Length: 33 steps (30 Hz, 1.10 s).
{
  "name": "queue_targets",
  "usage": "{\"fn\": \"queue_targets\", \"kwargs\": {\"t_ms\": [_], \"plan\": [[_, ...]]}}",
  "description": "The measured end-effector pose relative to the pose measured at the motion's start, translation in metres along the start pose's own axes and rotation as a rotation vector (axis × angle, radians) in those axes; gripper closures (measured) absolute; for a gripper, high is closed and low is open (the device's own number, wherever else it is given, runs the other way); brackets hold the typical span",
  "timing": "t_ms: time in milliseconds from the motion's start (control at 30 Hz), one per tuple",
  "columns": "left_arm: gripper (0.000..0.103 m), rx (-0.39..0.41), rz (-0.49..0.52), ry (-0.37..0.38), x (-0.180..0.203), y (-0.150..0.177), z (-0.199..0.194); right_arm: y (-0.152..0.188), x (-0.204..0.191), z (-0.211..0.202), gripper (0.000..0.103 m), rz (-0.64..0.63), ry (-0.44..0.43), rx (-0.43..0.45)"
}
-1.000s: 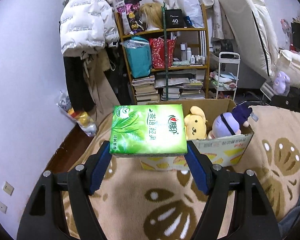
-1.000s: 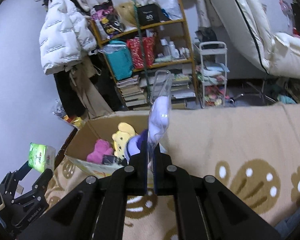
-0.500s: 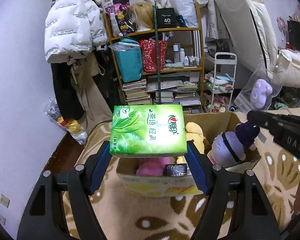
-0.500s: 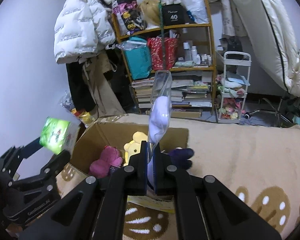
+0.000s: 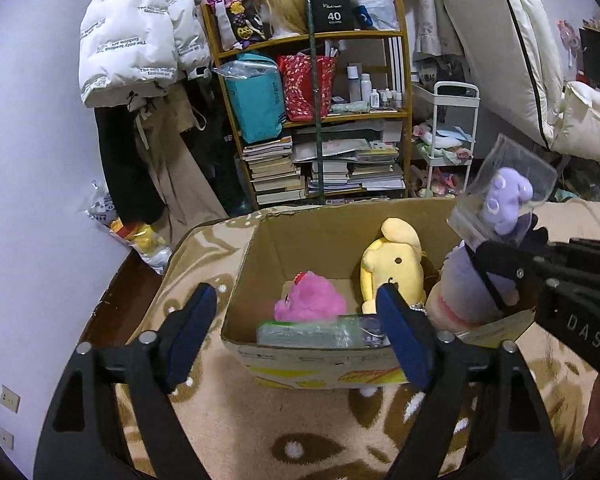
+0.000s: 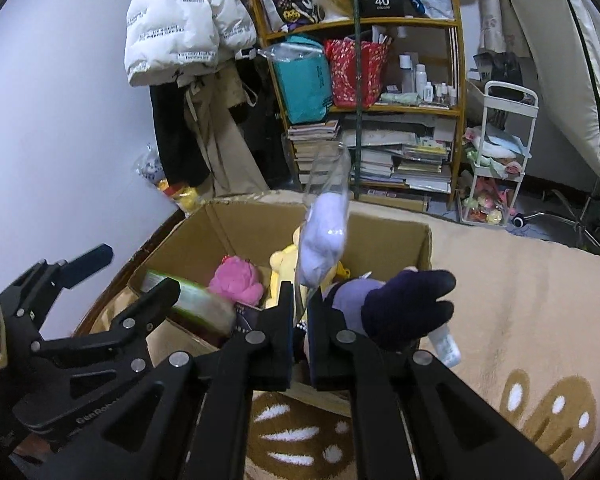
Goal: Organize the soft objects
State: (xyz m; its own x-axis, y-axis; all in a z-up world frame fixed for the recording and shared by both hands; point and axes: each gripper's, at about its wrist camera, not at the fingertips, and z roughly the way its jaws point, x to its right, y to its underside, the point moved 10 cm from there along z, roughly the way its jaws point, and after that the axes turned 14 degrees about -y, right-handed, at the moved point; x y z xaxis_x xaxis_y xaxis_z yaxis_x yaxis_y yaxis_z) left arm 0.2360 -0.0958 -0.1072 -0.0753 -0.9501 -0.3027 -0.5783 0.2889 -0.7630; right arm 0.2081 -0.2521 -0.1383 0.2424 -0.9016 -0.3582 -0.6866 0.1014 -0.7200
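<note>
An open cardboard box [image 5: 256, 248] stands on a beige patterned blanket. Inside lie a green tissue pack [image 5: 312, 331], a pink plush [image 5: 310, 298], a yellow plush [image 5: 392, 268] and a purple plush with dark ears [image 5: 464, 288]. My left gripper [image 5: 296, 336] is open and empty at the box's near wall. My right gripper [image 6: 303, 308] is shut on a clear bag holding a lilac plush [image 6: 324, 236], above the box; it also shows in the left wrist view [image 5: 504, 204].
A wooden shelf [image 5: 324, 116] with books, bags and bottles stands behind the box. A white puffer jacket [image 5: 132, 32] hangs at left. A white trolley [image 5: 452, 136] stands at right. The blanket [image 6: 520, 300] extends to the right.
My left gripper opened and the green tissue pack dropped into the box. My right gripper moved closer over the box with the bagged plush.
</note>
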Motion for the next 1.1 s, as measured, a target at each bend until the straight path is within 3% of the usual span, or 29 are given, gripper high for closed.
{"fn": "queue_targets", "kwargs": {"t_ms": [300,367,533,700,767,900,967,1100], "plan": [[0.011,0.030,-0.007,-0.054,-0.017,-0.001,-0.021,0.000,-0.011,-0.009,0.086,-0.031,-0.012,-0.005],[0.010,0.029,-0.013,-0.057,-0.021,0.001,-0.027,-0.001,-0.014,-0.015,0.073,-0.042,-0.010,0.006],[0.010,0.023,-0.041,-0.032,-0.027,0.008,-0.045,-0.004,-0.017,-0.029,0.054,-0.064,0.026,0.040],[0.010,0.051,-0.031,-0.055,-0.035,0.012,-0.070,-0.001,-0.021,-0.045,0.045,-0.069,0.048,0.055],[0.009,0.064,-0.026,-0.063,-0.038,0.012,-0.080,-0.001,-0.023,-0.055,0.032,-0.073,0.058,0.072],[0.005,0.105,-0.049,-0.074,-0.048,0.013,-0.107,-0.004,-0.028,-0.078,0.021,-0.096,0.095,0.107],[0.003,0.115,-0.069,-0.075,-0.054,0.014,-0.120,-0.006,-0.030,-0.090,0.011,-0.103,0.117,0.128],[0.001,0.142,-0.068,-0.100,-0.064,0.016,-0.142,-0.010,-0.031,-0.117,0.005,-0.110,0.167,0.175]]}}
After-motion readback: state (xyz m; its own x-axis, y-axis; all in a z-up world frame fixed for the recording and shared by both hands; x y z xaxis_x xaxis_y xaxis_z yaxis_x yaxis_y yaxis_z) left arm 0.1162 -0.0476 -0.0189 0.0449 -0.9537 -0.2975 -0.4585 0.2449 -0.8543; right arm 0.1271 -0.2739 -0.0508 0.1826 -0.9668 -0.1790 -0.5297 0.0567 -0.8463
